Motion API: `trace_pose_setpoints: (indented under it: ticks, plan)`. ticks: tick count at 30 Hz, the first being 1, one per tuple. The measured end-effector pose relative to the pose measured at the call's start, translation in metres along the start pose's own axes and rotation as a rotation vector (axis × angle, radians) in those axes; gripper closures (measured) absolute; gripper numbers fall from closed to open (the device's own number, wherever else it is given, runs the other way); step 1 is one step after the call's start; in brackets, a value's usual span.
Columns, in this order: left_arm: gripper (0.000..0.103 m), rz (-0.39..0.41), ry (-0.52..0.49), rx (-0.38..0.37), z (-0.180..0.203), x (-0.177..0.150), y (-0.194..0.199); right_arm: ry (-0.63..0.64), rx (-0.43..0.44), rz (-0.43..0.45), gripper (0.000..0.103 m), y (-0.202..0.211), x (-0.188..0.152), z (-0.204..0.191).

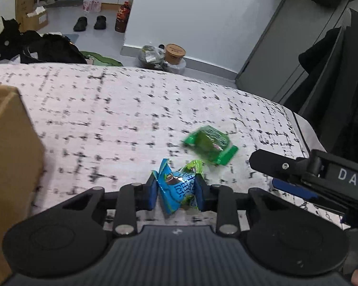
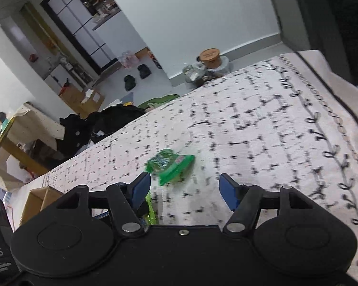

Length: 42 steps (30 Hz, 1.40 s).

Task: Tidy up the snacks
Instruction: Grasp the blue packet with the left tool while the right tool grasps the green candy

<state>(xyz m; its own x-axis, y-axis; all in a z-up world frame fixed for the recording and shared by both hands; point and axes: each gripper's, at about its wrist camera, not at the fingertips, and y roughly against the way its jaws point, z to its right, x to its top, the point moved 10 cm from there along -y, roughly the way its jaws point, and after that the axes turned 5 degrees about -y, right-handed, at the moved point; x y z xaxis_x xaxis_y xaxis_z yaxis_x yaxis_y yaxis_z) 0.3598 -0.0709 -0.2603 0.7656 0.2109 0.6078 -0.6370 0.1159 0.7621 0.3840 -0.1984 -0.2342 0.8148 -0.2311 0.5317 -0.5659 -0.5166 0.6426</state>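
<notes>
**Inspector:** As seen from the left wrist view, the left tongs (image 1: 176,191) are pinching a crumpled blue foil snack packet (image 1: 175,187); both blue pads press its sides, and it sits just above the white cloth with black dashed grid pattern (image 1: 112,109).

**Clerk:** Other snacks in that view?

**Inspector:** A yellow-green foil wrapper (image 1: 195,165) touches the blue packet's far right edge. A bright green plastic snack packet (image 1: 211,144), blurred, lies on the cloth just beyond. A brown cardboard box (image 1: 10,157) stands at the left edge, well apart from the packets. The right tongs (image 1: 271,170) enter from the right, one black finger and one blue pad showing, near the green packet but apart from it.

**Clerk:** And the right wrist view?

**Inspector:** The right tongs (image 2: 185,188) are spread, nothing between the pads. The bright green plastic snack packet (image 2: 170,166) lies on the cloth (image 2: 262,119) ahead, just beyond the fingertips, nearer the left pad. Whether that pad touches it, I cannot tell. The yellow-green wrapper (image 2: 151,211) shows below the left finger. The cardboard box (image 2: 39,200) appears open at the lower left.

**Clerk:** Background?

**Inspector:** A brown lidded tub (image 2: 210,57) stands on the floor by the wall; a pair of black shoes (image 2: 136,76) sits farther off.
</notes>
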Motion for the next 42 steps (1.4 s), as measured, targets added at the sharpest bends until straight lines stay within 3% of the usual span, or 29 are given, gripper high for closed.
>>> trace_pose_setpoints:
  ticks: [12,18,26,29,30,31,34,42]
  plan:
    - [0.073,0.015,0.006,0.087,-0.037,0.014,0.015,0.149,0.027,0.045,0.039,-0.022,0.012,-0.018]
    - [0.073,0.033,0.001,0.101,-0.042,0.020,0.020,0.206,0.054,0.060,0.034,-0.033,0.023,-0.031]
    - [0.073,0.015,0.022,0.121,-0.049,0.014,0.017,0.277,0.035,-0.003,0.034,-0.053,0.018,-0.030]
    - [0.073,0.010,0.021,0.118,-0.048,0.011,0.015,0.310,0.019,-0.041,0.046,-0.055,0.002,-0.032]
    - [0.073,0.009,0.021,0.118,-0.048,0.010,0.014,0.318,0.002,-0.057,0.063,-0.056,-0.002,-0.031]
    - [0.073,0.008,0.021,0.119,-0.047,0.009,0.014,0.322,-0.003,-0.061,0.066,-0.055,-0.004,-0.031]
    - [0.073,0.007,0.017,0.119,-0.046,0.007,0.014,0.291,-0.008,-0.064,0.070,-0.047,-0.008,-0.028]
    - [0.073,0.039,0.015,0.124,-0.045,0.011,0.032,0.191,-0.045,-0.026,0.072,-0.015,-0.005,-0.016]
